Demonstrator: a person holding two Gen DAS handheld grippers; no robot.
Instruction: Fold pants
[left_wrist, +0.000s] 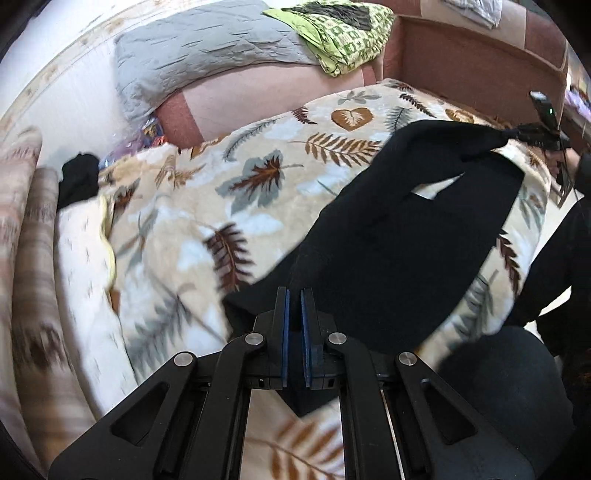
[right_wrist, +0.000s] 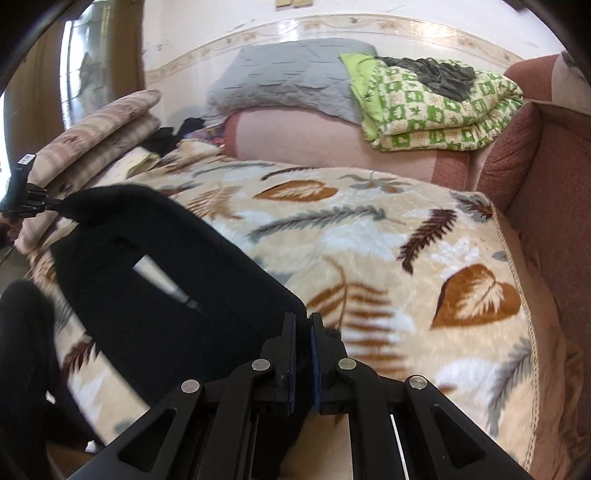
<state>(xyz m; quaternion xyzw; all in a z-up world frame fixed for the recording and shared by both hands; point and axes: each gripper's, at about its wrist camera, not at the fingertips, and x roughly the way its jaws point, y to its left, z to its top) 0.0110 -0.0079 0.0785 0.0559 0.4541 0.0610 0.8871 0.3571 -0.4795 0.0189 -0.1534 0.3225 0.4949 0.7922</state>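
Note:
A pair of black pants (left_wrist: 406, 229) hangs stretched between my two grippers, just above a leaf-patterned blanket (left_wrist: 258, 177). My left gripper (left_wrist: 294, 291) is shut on one edge of the fabric, low in the left wrist view. At the far right of that view, my right gripper (left_wrist: 532, 134) pinches the opposite corner. In the right wrist view the pants (right_wrist: 229, 306) run from my right gripper (right_wrist: 303, 317), shut on the cloth, to my left gripper (right_wrist: 40, 201) at the left edge. A slit in the pants shows the blanket (right_wrist: 369, 258) beneath.
A grey quilted cushion (right_wrist: 288, 74) and a folded green patterned quilt (right_wrist: 436, 107) lie on the sofa back. The reddish armrest (right_wrist: 535, 166) bounds the right side. Striped cushions (right_wrist: 96, 133) are stacked at the left, beside a small black cloth (left_wrist: 79, 177). A person's black-clad leg (right_wrist: 22, 350) stands close.

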